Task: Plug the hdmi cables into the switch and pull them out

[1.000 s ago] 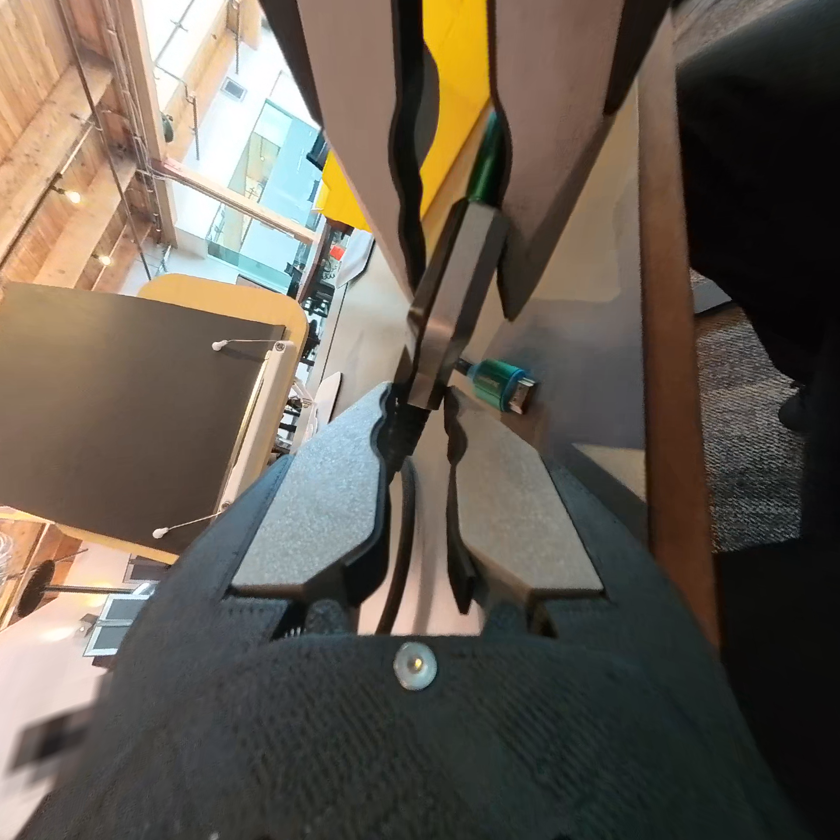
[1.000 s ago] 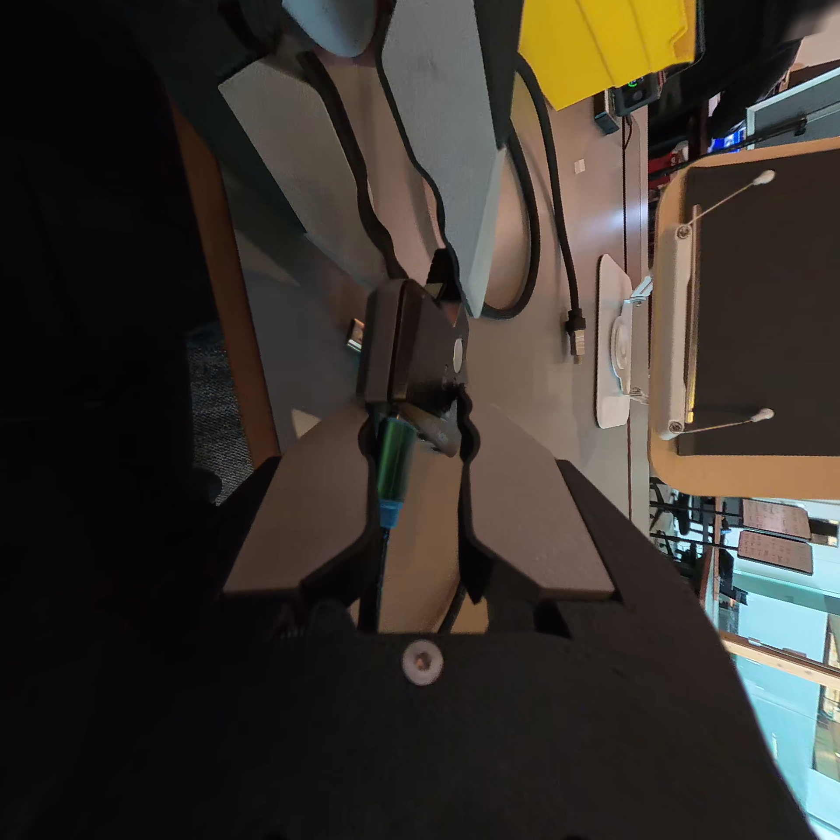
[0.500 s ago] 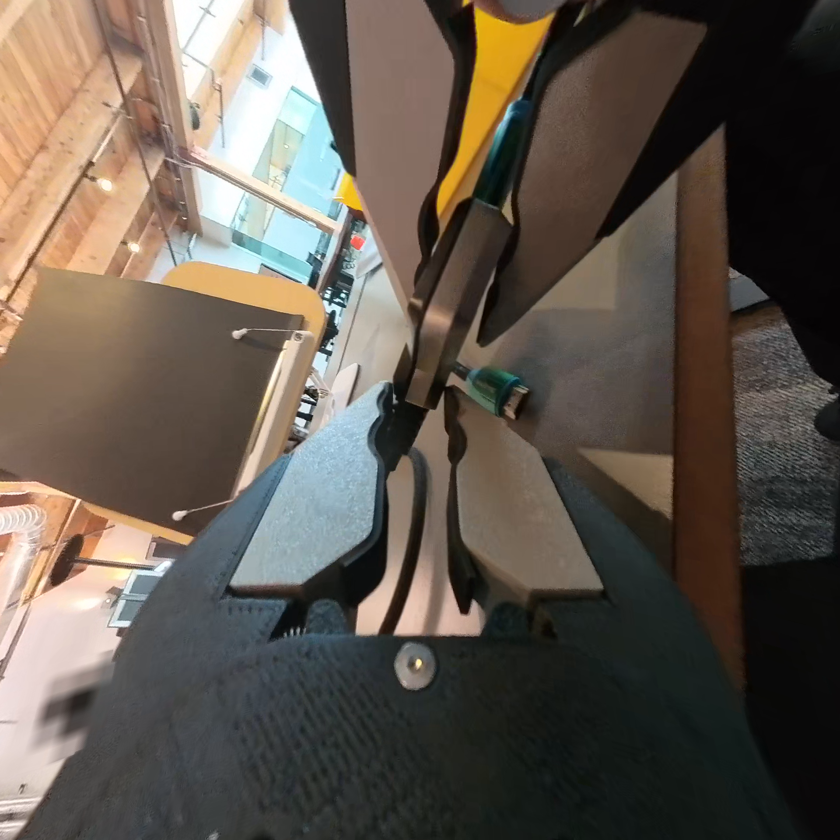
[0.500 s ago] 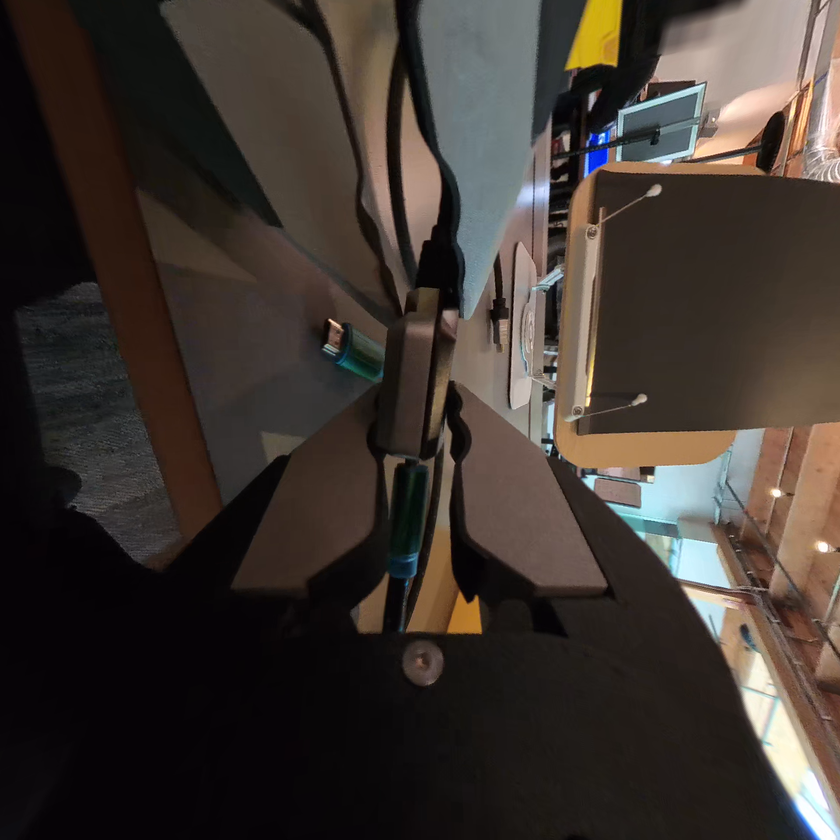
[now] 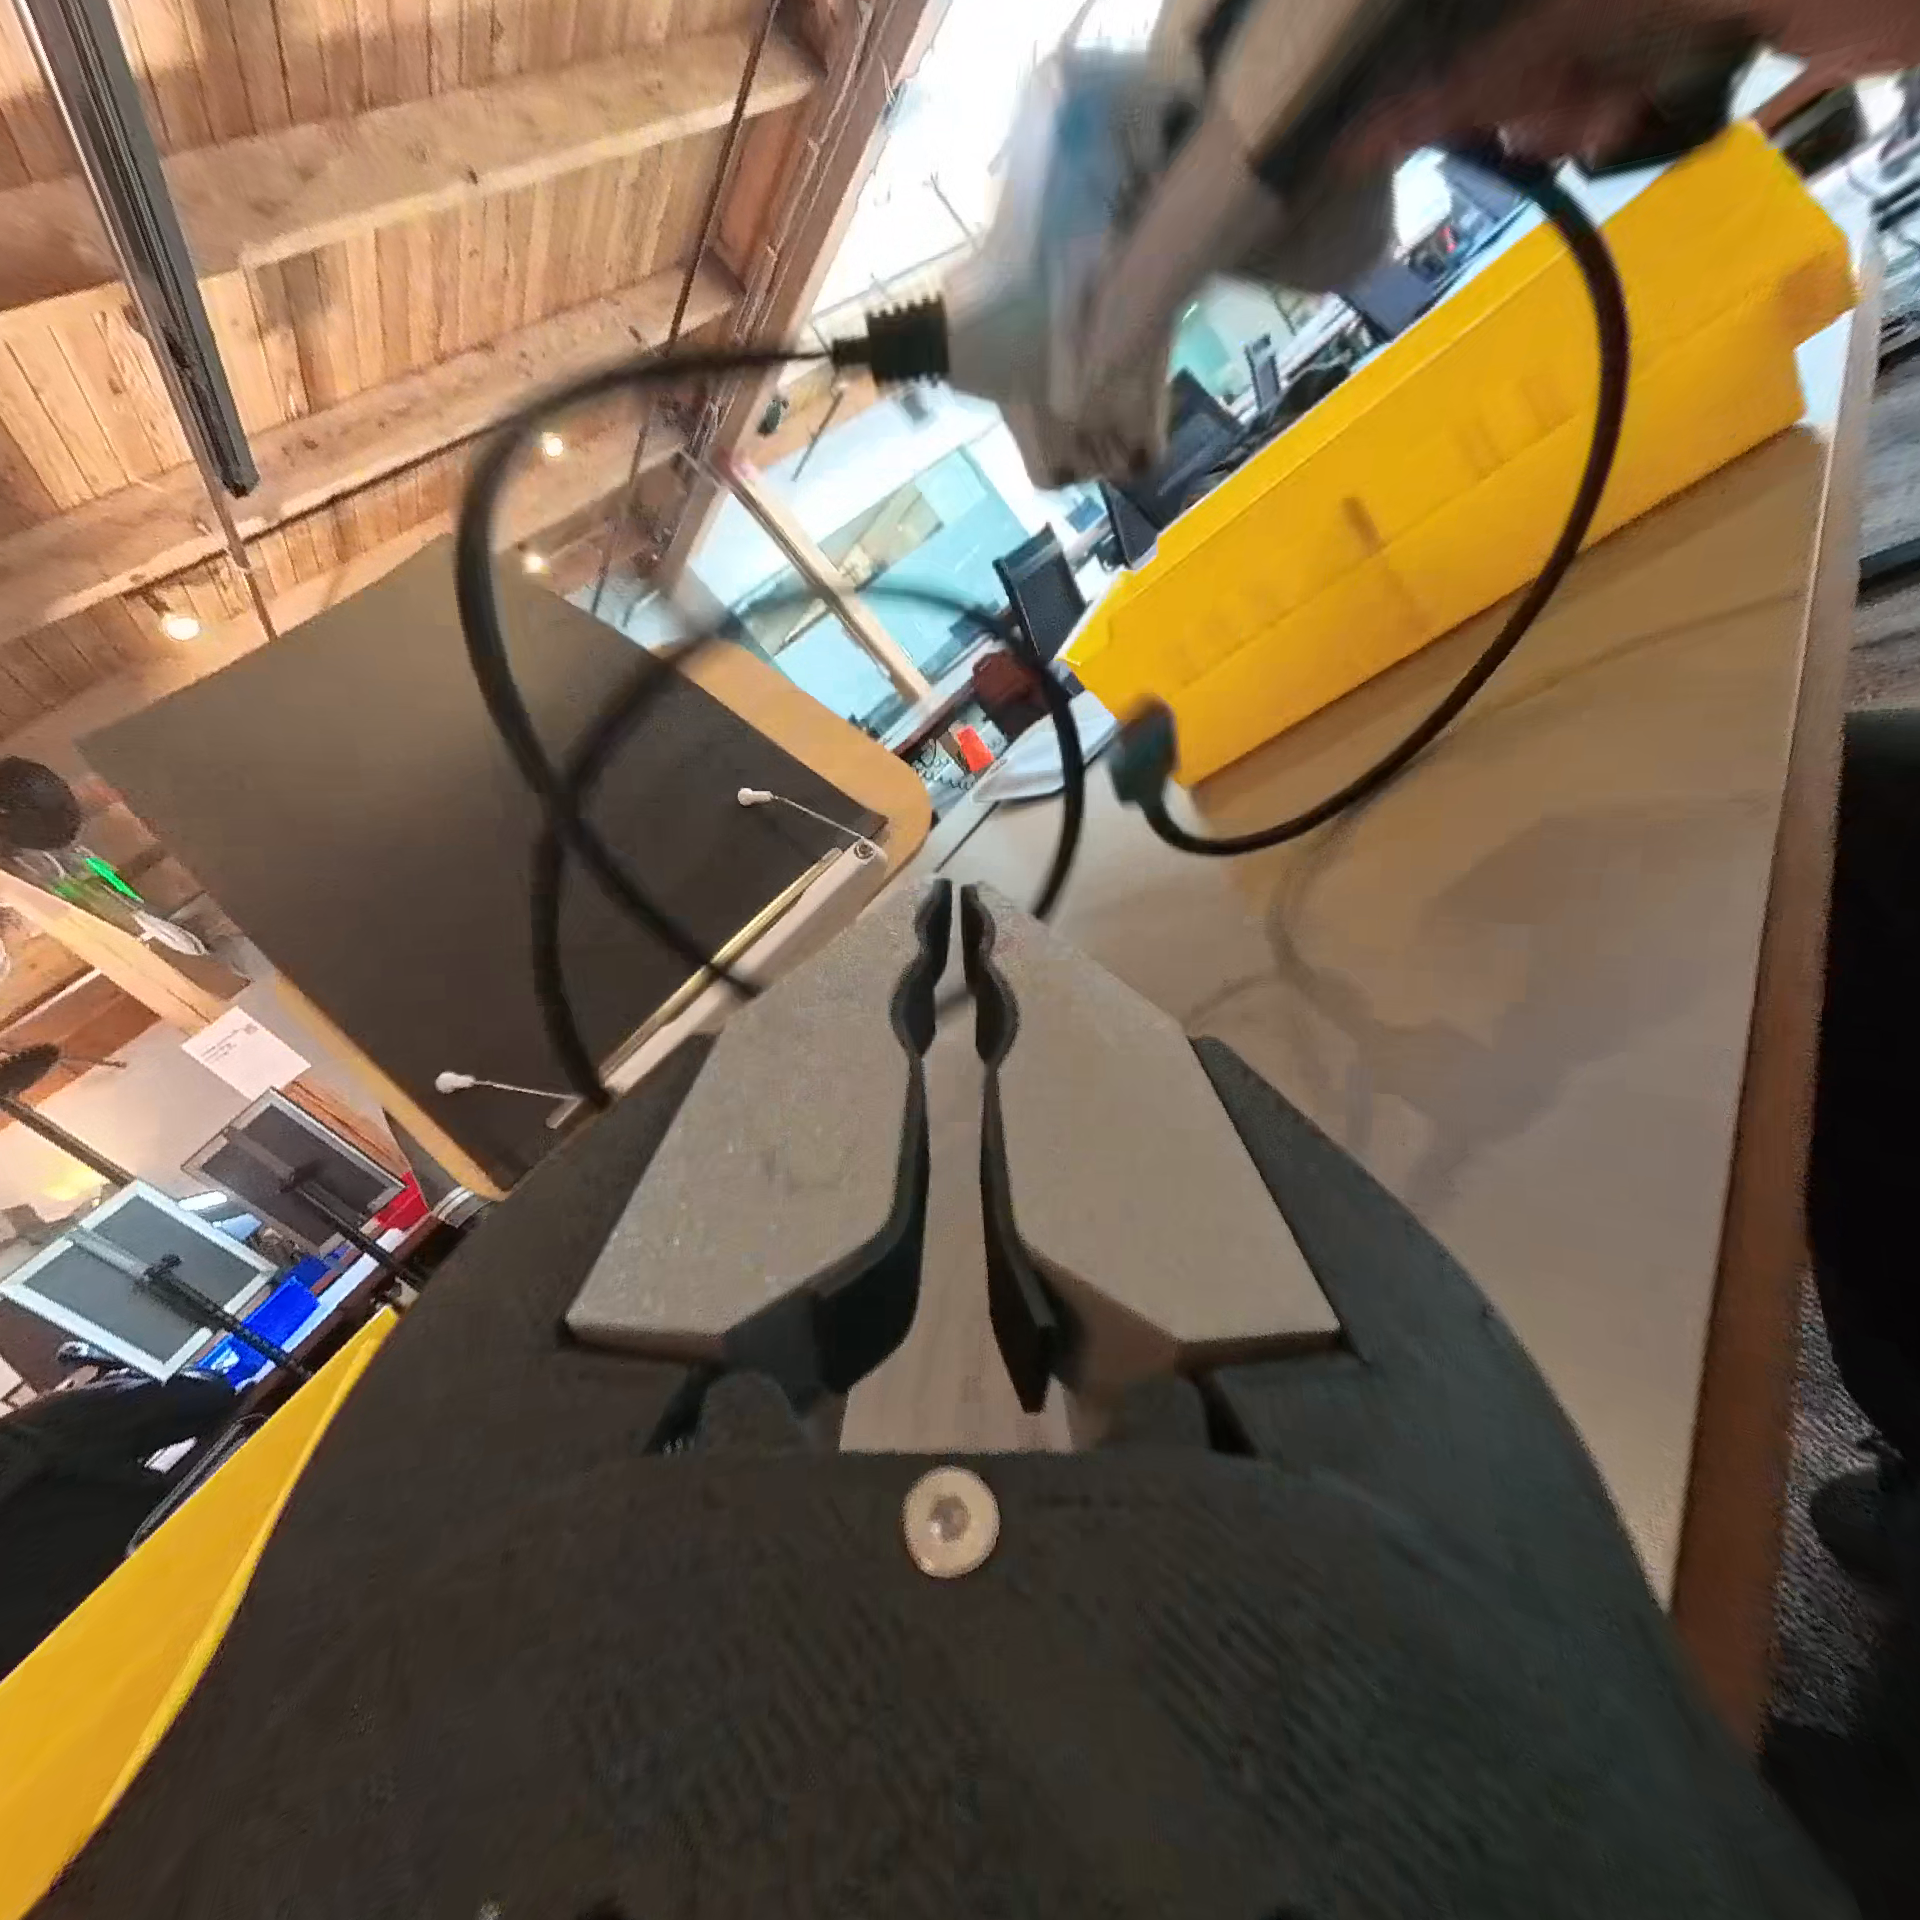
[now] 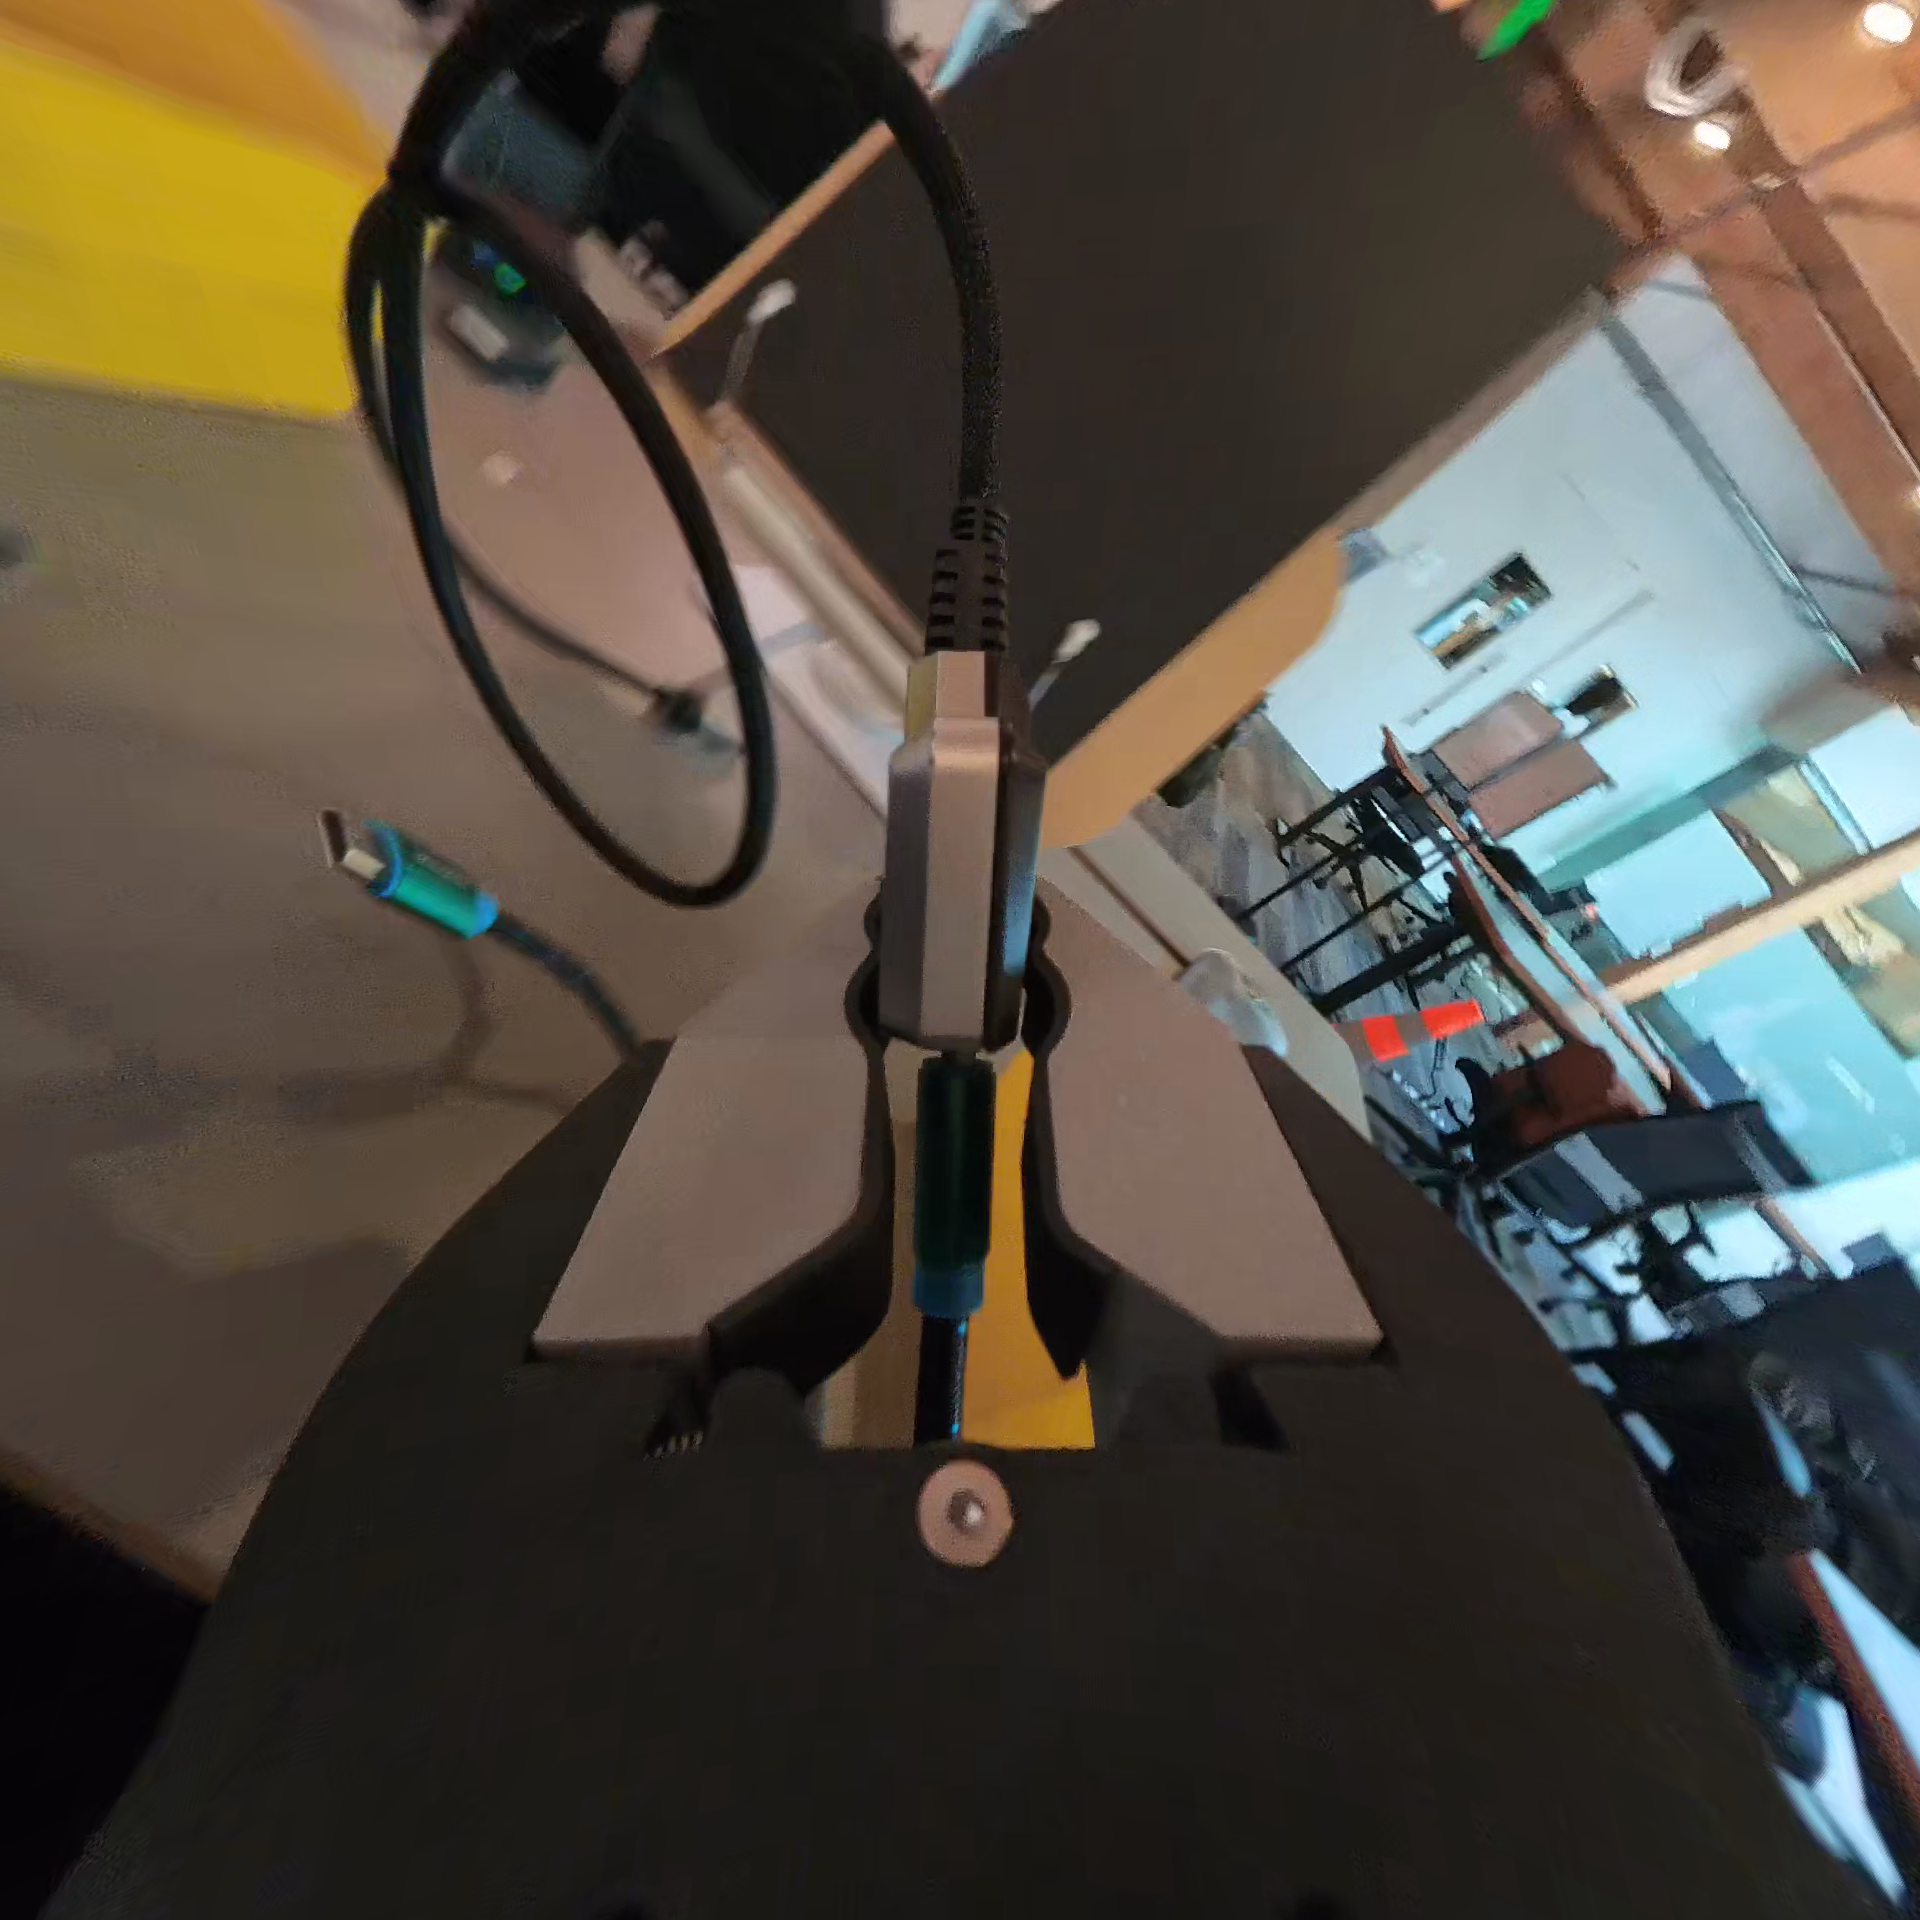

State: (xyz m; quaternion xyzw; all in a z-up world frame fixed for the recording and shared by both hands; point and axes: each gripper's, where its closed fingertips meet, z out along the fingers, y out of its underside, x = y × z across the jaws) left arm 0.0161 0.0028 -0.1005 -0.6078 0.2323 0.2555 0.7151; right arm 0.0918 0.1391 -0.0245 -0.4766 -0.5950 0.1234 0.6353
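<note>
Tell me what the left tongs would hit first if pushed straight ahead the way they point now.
Probably the black cable looping just past the tips of the left tongs, which are shut and empty. Beyond it lies bare table, then the yellow bin. Depth is unclear, so they might pass beside the cable.

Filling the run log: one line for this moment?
left gripper: shut, empty | right gripper: shut on grey switch | green plug seated in switch | second teal plug loose on table
</note>
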